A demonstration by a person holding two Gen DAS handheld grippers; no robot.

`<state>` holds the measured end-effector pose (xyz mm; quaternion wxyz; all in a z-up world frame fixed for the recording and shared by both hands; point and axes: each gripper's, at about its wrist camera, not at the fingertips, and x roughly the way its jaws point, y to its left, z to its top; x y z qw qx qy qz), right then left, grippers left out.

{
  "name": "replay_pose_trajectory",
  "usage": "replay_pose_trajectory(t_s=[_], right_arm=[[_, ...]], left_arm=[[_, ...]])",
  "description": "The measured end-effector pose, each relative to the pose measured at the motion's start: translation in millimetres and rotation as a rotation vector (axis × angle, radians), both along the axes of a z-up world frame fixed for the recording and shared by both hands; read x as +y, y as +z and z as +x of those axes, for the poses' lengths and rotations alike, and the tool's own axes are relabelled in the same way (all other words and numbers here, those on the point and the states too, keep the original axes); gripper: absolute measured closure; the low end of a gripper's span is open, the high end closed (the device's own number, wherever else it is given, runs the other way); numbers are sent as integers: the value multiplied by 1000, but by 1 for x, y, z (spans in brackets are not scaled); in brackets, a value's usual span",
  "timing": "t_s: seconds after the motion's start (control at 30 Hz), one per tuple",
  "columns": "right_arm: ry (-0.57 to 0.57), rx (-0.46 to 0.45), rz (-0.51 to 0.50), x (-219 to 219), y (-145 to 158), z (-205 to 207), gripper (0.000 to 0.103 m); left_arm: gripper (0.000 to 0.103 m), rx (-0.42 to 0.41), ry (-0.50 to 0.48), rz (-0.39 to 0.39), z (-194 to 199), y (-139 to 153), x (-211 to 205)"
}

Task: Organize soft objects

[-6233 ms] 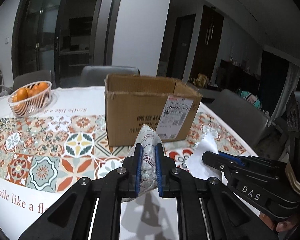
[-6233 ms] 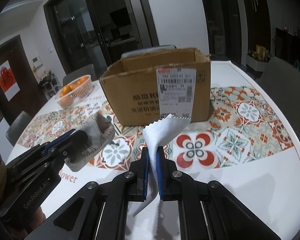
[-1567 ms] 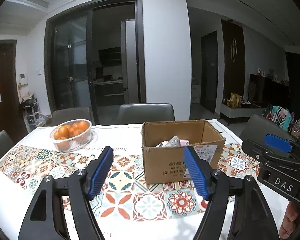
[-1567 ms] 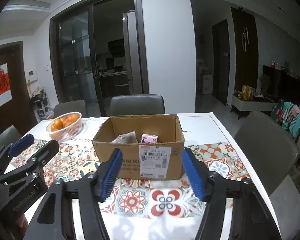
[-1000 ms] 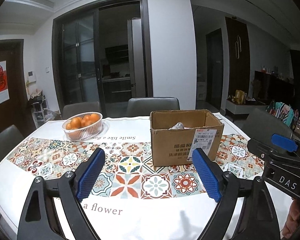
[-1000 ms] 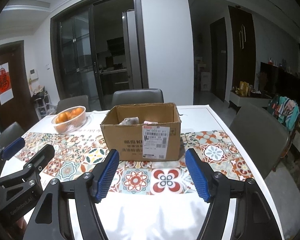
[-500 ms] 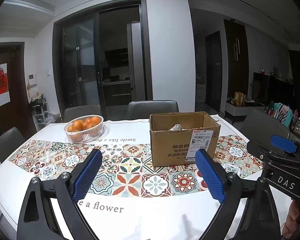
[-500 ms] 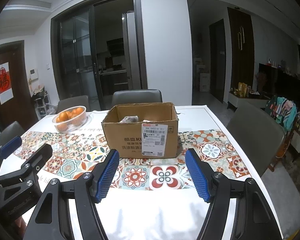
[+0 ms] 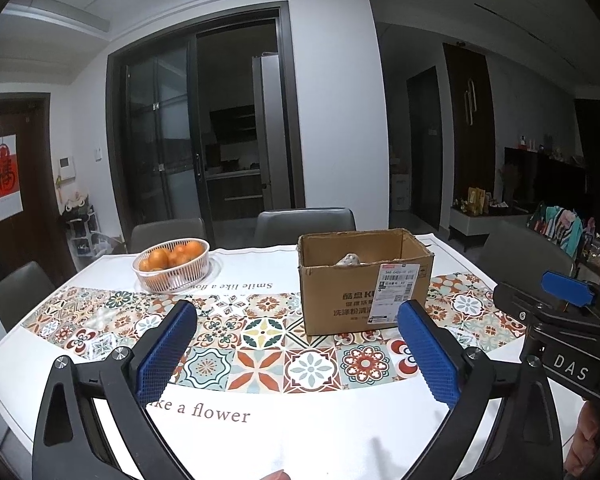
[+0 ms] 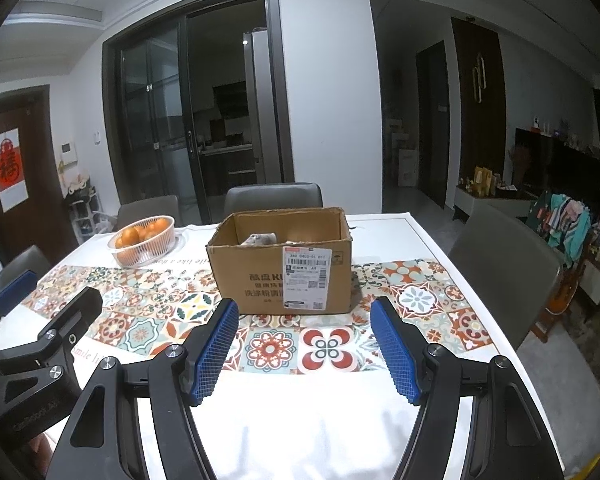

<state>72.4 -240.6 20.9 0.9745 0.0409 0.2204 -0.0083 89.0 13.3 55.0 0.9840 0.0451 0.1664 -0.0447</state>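
Poking above the cardboard box (image 10: 280, 264), seemingly patterned grey cloth (image 10: 260, 239).

Both grippers are black angular frames with silver screws. The left gripper (image 9: 298, 346) and right gripper (image 10: 305, 348) carry blue, grid-textured pads (image 9: 166, 354). White "DAS" lettering marks the right gripper's side; bare skin shows beneath it.

Cardboard box (image 9: 366, 282) on table (image 9: 300, 432), right of centre; fabric bundle (image 9: 350, 259) inside. Basket of oranges (image 9: 171, 265) left of box, apart. Chairs (image 9: 304, 226) behind table.
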Motion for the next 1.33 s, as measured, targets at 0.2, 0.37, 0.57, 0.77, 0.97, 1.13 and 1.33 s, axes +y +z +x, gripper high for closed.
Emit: replay_pose_trajectory(t_s=[0.2, 0.37, 0.57, 0.77, 0.97, 1.13, 1.33], right_arm=[[-3, -8, 3, -2, 3, -7, 33], [-5, -10, 3, -3, 5, -8, 33], [-4, -10, 4, -3, 4, -8, 33], [-4, -12, 3, -3, 4, -9, 33], [-5, -12, 3, -2, 3, -9, 33], [-5, -12, 1, -2, 3, -9, 33], [-5, -13, 3, -1, 2, -9, 33]], left_arm=[[0, -9, -2, 0, -4, 2, -1], [0, -13, -2, -1, -6, 3, 0], [0, -10, -2, -1, -8, 2, 0], [0, -10, -1, -2, -9, 3, 1], [0, -9, -1, -2, -9, 2, 1], [0, -7, -2, -3, -9, 3, 2], [0, -10, -2, -3, -10, 3, 1]])
